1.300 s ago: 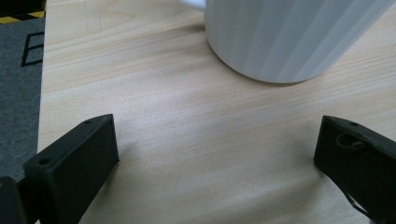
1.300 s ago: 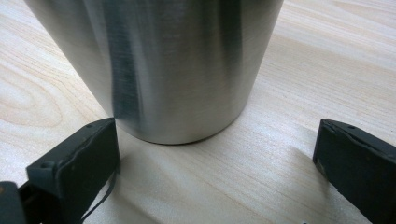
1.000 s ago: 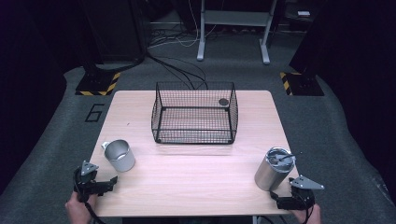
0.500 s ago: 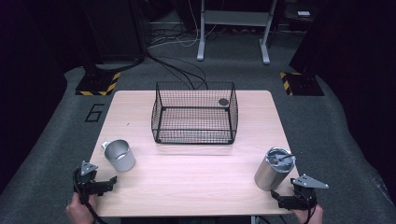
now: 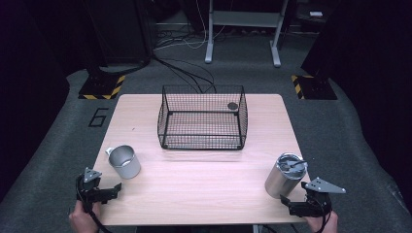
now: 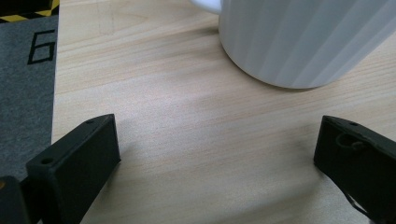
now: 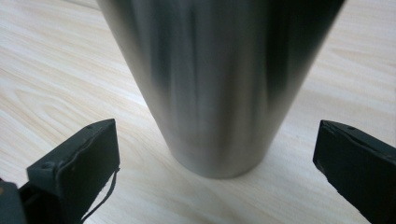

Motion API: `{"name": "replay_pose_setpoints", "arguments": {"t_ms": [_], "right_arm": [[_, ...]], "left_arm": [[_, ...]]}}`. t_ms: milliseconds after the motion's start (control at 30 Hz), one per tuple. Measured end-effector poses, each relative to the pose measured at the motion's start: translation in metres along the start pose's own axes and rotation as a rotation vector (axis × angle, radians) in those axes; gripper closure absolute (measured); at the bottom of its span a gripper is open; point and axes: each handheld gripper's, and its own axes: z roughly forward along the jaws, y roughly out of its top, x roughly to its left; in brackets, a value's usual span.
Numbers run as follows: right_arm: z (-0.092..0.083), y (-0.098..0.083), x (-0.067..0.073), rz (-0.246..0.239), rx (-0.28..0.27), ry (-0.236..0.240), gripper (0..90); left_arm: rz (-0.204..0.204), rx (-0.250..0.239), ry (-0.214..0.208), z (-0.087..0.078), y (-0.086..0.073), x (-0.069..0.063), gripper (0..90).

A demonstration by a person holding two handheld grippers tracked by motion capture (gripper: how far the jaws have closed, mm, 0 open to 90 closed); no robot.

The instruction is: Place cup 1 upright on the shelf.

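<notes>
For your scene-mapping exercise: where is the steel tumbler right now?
In the high view the tumbler stands upright near the table's front right corner, just ahead of the open right gripper, diagonally right of the basket.

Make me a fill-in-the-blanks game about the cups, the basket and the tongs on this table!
1. The wire basket stands at the ___ side of the table.
2. The tall steel tumbler stands right in front of the ___ tongs.
3. The jaws of the left tongs are wide ___.
4. The mug has a small ___ on its side.

Missing words: far; right; open; handle
</notes>
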Motion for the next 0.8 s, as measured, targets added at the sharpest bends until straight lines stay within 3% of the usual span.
{"name": "replay_pose_setpoints", "arguments": {"t_ms": [300, 800], "right_arm": [[-0.012, 0.023, 0.004, 0.011, -0.045, -0.011, 0.0], [-0.013, 0.051, 0.007, 0.013, -0.113, -0.023, 0.0]], "left_arm": [[0.000, -0.001, -0.004, 0.001, 0.001, 0.001, 0.1], [-0.002, 0.001, -0.001, 0.002, 0.002, 0.001, 0.1]]}}
